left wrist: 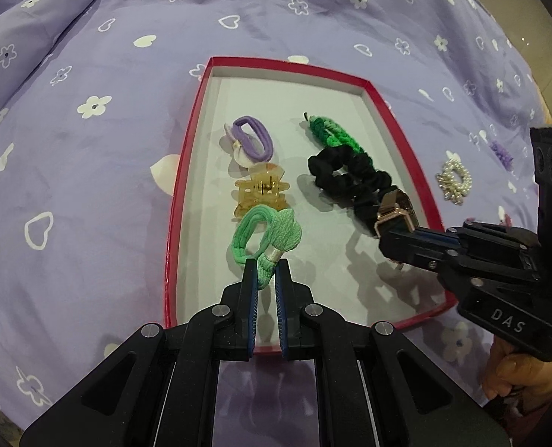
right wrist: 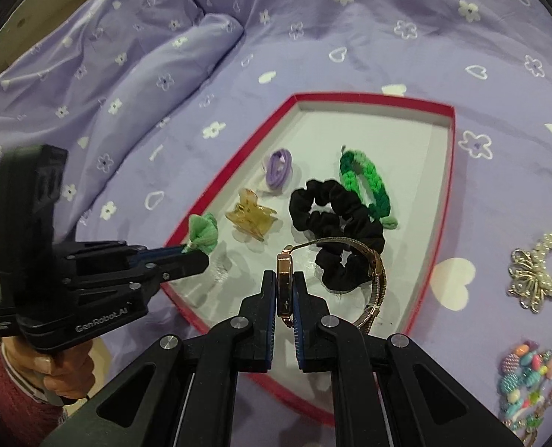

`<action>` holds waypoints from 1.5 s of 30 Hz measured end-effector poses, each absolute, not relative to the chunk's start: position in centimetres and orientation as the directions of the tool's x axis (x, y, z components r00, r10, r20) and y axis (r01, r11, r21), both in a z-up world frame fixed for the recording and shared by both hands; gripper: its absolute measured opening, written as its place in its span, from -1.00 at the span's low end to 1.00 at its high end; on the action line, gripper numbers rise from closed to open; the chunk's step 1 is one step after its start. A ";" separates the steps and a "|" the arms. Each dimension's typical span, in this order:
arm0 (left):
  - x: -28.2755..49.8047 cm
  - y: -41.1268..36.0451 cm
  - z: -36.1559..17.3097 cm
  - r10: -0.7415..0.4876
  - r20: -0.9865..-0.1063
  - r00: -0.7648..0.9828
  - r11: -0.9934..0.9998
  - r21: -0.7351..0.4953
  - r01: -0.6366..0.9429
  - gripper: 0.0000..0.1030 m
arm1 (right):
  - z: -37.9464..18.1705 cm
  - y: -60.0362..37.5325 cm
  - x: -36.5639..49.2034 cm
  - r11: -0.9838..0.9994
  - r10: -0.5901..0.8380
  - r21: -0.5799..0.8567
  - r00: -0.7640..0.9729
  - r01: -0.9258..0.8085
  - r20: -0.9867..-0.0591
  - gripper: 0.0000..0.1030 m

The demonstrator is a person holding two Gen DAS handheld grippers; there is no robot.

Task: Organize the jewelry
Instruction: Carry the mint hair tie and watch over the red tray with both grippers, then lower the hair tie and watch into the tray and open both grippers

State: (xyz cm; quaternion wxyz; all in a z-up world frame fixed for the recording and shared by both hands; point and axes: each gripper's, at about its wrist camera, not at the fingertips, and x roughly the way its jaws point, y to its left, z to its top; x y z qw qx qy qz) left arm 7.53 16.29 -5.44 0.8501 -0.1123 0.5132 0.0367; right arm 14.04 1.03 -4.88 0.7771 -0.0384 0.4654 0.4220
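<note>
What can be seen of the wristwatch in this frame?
The wristwatch has a rose-gold rectangular case, seen edge-on, and a fine metal mesh band that loops out to its right. The right gripper has its jaws closed on the case's flat faces, holding it above the near right part of the red-rimmed tray. The band arcs in front of the black scrunchie; contact between them cannot be judged. In the left wrist view, the case shows beside that scrunchie. Its dial is not readable.

the right gripper [right wrist: 285, 290] covers the watch [right wrist: 284, 286] face, so its dial cannot be read; the colourful bead piece [right wrist: 529, 383] runs off the right wrist view's lower edge; a small purple item [left wrist: 501, 151] past the pearl scrunchie [left wrist: 454, 181] is too blurred to identify
</note>
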 end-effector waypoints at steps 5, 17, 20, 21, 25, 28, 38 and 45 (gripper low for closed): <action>8.2 16.3 -6.3 -0.038 -0.891 0.452 0.974 -0.134 -0.182 -0.84 | -6.2 1.8 14.6 0.650 0.591 0.318 0.196 -0.690 -0.783 -0.85; 8.8 16.8 -7.2 -0.029 -0.896 0.443 0.970 -0.131 -0.202 -0.75 | -7.1 2.2 14.9 0.645 0.584 0.317 0.182 -0.695 -0.791 -0.73; 8.8 16.7 -7.2 -0.021 -0.897 0.442 0.970 -0.125 -0.207 -0.66 | -7.0 2.1 15.0 0.644 0.586 0.322 0.177 -0.694 -0.791 -0.72; 8.7 16.7 -7.2 -0.020 -0.896 0.443 0.970 -0.125 -0.208 -0.60 | -7.0 2.1 15.0 0.644 0.586 0.323 0.176 -0.694 -0.791 -0.70; 8.5 16.8 -7.2 -0.018 -0.896 0.444 0.969 -0.125 -0.212 -0.56 | -6.8 2.0 14.8 0.641 0.593 0.329 0.175 -0.693 -0.786 -0.62; 8.3 16.8 -7.0 -0.018 -0.895 0.447 0.968 -0.128 -0.217 -0.55 | -6.7 1.9 14.7 0.643 0.593 0.329 0.179 -0.692 -0.785 -0.58; 7.1 16.7 -5.4 -0.017 -0.878 0.478 0.967 -0.136 -0.217 -0.37 | -4.5 0.1 13.9 0.650 0.622 0.339 0.220 -0.680 -0.752 -0.48; 6.6 15.4 -4.1 -0.029 -0.866 0.500 0.968 -0.150 -0.203 -0.32 | -2.6 -2.6 13.1 0.663 0.645 0.352 0.266 -0.661 -0.716 -0.31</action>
